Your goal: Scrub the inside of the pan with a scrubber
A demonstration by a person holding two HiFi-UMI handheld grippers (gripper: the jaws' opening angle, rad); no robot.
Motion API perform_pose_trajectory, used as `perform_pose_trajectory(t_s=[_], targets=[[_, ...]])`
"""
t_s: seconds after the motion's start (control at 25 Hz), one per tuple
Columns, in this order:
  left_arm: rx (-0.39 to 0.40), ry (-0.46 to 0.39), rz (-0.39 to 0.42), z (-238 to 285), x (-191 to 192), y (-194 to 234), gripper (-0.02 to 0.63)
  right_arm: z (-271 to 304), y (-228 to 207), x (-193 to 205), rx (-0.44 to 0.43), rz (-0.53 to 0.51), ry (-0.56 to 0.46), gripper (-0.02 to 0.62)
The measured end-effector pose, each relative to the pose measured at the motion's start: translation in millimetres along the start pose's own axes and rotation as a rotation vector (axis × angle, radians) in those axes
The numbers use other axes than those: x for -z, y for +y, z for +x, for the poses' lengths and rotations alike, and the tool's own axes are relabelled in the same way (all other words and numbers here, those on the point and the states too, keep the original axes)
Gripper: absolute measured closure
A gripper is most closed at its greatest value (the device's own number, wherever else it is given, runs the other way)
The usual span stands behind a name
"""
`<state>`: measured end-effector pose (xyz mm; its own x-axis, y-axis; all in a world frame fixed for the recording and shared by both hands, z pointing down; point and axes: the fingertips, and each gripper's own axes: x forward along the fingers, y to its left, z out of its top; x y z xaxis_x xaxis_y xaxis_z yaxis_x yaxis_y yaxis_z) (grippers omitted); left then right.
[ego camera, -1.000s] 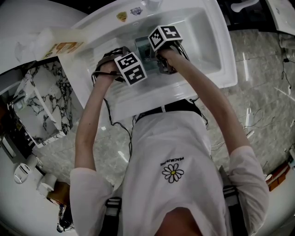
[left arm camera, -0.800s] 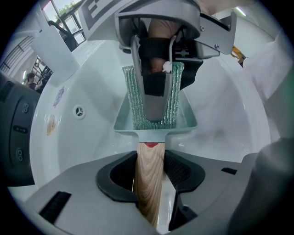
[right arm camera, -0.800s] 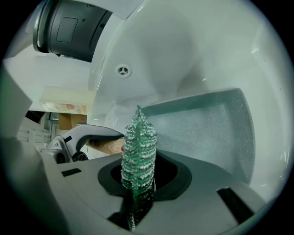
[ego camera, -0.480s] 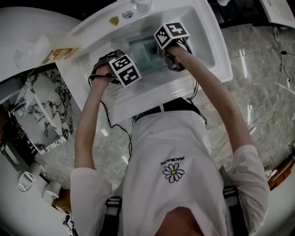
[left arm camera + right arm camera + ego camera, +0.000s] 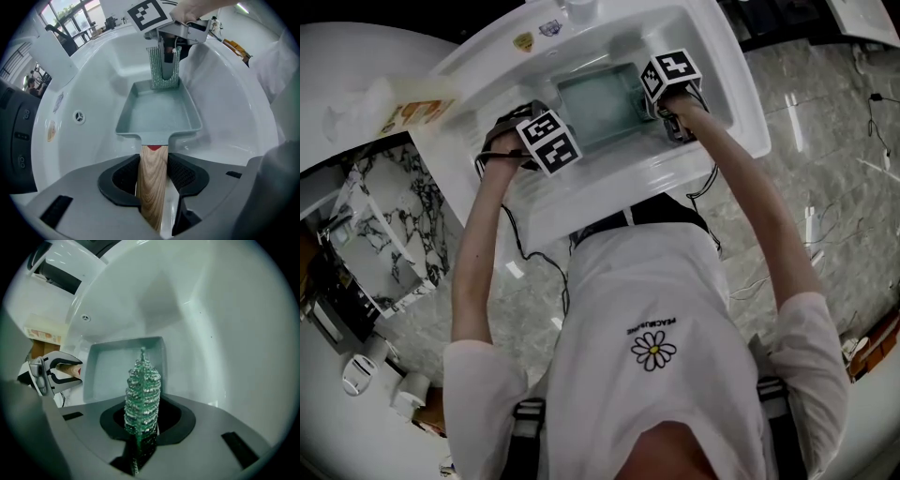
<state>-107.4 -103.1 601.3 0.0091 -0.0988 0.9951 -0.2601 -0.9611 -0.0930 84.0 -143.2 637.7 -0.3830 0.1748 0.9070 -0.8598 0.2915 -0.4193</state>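
Vs a sec ago: R gripper (image 5: pixel 143 427) w/ the sparkly green mesh scrubber (image 5: pixel 142 390) has slid off the middle of the pale grey-green rectangular pan (image 5: pixel 595 105) to its 3 o'clock edge in the head view, so the pan floor now shows bare. L gripper (image 5: pixel 154 176) hasn't budged.

L jaws are clamped on the pan's light wooden handle (image 5: pixel 151 187); pan sits down in the white moulded sink (image 5: pixel 727 103). R jaws are clenched on the scrubber's lower end, rest of it sticking out past them. From the L gripper view the scrubber hangs at the pan's far wall, 12 o'clock.

Count: 1 pan, 1 scrubber, 2 grippers, 1 sink, 2 small stickers (image 5: pixel 522 40) on the sink rim at 11 o'clock
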Motion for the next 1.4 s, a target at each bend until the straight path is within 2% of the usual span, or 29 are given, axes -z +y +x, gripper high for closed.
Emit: perform_pose_trajectory(t_s=[0.56,0.92,1.4], targets=[[0.003,0.004,0.006,1.0,-1.4,-3.1,0.414,12.8,3.1,3.8,0.030,0.004,0.001,0.532],[-0.003,0.011,-0.002,0.8,-1.4,-2.7,0.414,13.8,18.9,3.0,0.019,-0.023,-0.001,0.532],[-0.013,0.013,0.005,2.1,-2.8,-5.2,0.414,23.1,96.2,1.0,-0.195,0.013,-0.017,0.532]])
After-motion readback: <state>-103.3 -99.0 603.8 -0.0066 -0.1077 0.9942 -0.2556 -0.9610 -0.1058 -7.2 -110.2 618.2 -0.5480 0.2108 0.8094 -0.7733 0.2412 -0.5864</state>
